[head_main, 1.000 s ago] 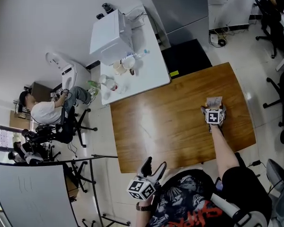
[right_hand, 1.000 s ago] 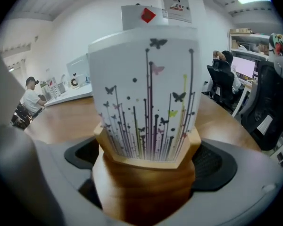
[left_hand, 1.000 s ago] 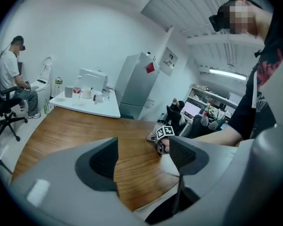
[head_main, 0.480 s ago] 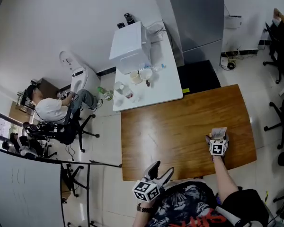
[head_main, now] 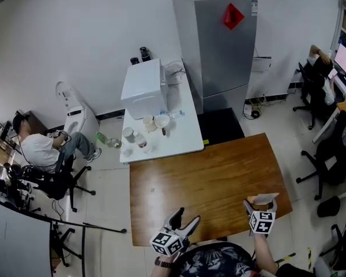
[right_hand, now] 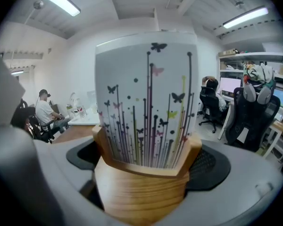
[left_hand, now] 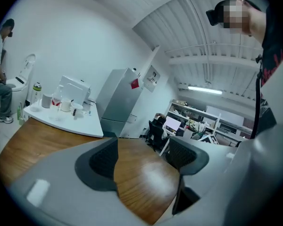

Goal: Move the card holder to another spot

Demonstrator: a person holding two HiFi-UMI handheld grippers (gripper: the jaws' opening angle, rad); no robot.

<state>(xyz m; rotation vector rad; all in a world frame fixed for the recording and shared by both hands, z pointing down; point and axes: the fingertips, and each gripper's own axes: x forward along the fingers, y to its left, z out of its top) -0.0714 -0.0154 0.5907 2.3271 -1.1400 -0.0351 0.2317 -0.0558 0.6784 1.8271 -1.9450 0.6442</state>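
Note:
The card holder [head_main: 264, 200] is a wooden block with a white card printed with butterflies and stems standing in it. My right gripper [head_main: 260, 208] is shut on the wooden base [right_hand: 141, 187], with a pad [right_hand: 212, 166] against each side. It is over the near right corner of the brown wooden table [head_main: 207, 183]; whether the holder touches the top I cannot tell. My left gripper [head_main: 186, 217] is at the table's near edge, open, with only bare tabletop [left_hand: 141, 182] between its fingers.
A white side table [head_main: 179, 137] behind the brown one carries a white box appliance [head_main: 143, 88], cups and bottles. A grey fridge [head_main: 222, 45] stands behind it. Office chairs [head_main: 326, 160] are at the right. A person [head_main: 40, 149] sits at the left.
My right gripper has carried the card holder from the table's right middle toward its near right corner. The head view has tilted up and shows more of the room. The left gripper has barely moved.

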